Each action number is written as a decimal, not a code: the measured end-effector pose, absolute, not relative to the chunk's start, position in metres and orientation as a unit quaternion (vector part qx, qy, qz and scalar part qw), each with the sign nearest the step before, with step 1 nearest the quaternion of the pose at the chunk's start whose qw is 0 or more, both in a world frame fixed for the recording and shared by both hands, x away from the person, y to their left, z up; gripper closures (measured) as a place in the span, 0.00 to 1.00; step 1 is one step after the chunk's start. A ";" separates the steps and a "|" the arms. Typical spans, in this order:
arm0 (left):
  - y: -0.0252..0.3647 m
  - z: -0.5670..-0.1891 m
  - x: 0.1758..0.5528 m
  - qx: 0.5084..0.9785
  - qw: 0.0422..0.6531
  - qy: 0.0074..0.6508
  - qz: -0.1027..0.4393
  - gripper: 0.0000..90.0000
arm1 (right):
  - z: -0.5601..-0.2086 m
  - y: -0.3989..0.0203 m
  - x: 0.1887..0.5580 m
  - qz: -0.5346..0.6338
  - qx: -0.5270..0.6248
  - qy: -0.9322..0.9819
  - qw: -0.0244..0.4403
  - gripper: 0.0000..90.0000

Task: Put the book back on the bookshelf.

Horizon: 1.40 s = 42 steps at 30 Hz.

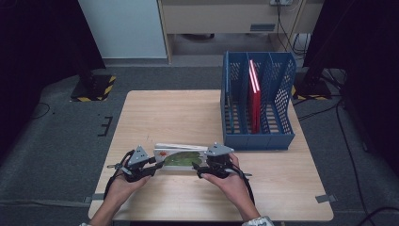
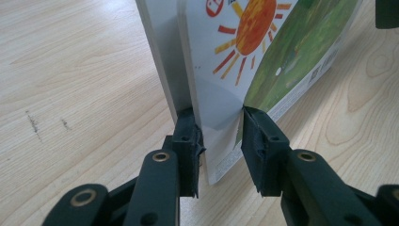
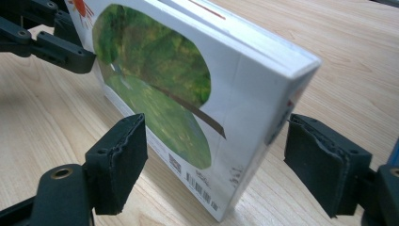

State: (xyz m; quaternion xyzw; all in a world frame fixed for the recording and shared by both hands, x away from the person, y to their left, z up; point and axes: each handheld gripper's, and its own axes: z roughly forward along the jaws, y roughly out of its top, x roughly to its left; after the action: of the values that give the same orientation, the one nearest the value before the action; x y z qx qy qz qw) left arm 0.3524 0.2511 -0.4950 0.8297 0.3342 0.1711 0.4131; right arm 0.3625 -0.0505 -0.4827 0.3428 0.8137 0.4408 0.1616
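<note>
The book (image 1: 181, 157) stood on edge, its long axis between the hands: the left gripper (image 2: 219, 136) clamped one end, the right gripper (image 3: 214, 155) straddled the other, jaws wide and untouching.

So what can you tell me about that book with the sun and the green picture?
The white hard-covered picture book shows an orange sun, a green oval picture and a barcode. It stands tilted on one edge on the pale wooden table. The left claw pinches its cover at one end; the right claw straddles the other end, open, pads apart from it.
</note>
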 end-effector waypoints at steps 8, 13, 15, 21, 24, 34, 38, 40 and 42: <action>0.251 -0.495 0.353 0.829 0.414 0.334 0.173 0.74 | -0.475 -0.045 0.363 0.444 0.326 0.820 0.157 0.30; 0.251 -0.496 0.354 0.829 0.413 0.335 0.173 0.74 | -0.474 -0.047 0.362 0.443 0.322 0.822 0.155 0.36; 0.251 -0.496 0.354 0.829 0.411 0.336 0.174 0.74 | -0.472 -0.048 0.360 0.444 0.318 0.823 0.153 0.39; 0.251 -0.498 0.356 0.826 0.411 0.345 0.176 0.72 | -0.469 -0.046 0.355 0.442 0.303 0.831 0.152 0.40; 0.251 -0.498 0.358 0.821 0.414 0.353 0.174 0.71 | -0.468 -0.047 0.356 0.441 0.301 0.833 0.147 0.43; 0.252 -0.499 0.361 0.810 0.414 0.372 0.183 0.64 | -0.461 -0.044 0.362 0.446 0.289 0.837 0.133 0.49; 0.254 -0.499 0.362 0.808 0.415 0.377 0.185 0.61 | -0.459 -0.041 0.366 0.446 0.284 0.839 0.130 0.50; 0.254 -0.499 0.363 0.804 0.417 0.381 0.187 0.59 | -0.458 -0.040 0.368 0.445 0.280 0.840 0.128 0.52; 0.254 -0.499 0.364 0.802 0.421 0.383 0.185 0.59 | -0.456 -0.038 0.369 0.448 0.277 0.841 0.124 0.52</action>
State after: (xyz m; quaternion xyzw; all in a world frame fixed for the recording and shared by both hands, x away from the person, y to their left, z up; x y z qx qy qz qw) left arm 0.3636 0.2543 -0.4993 0.8015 0.3828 0.1846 0.4207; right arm 0.3692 -0.0376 -0.4563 0.2771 0.8410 0.4477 0.1244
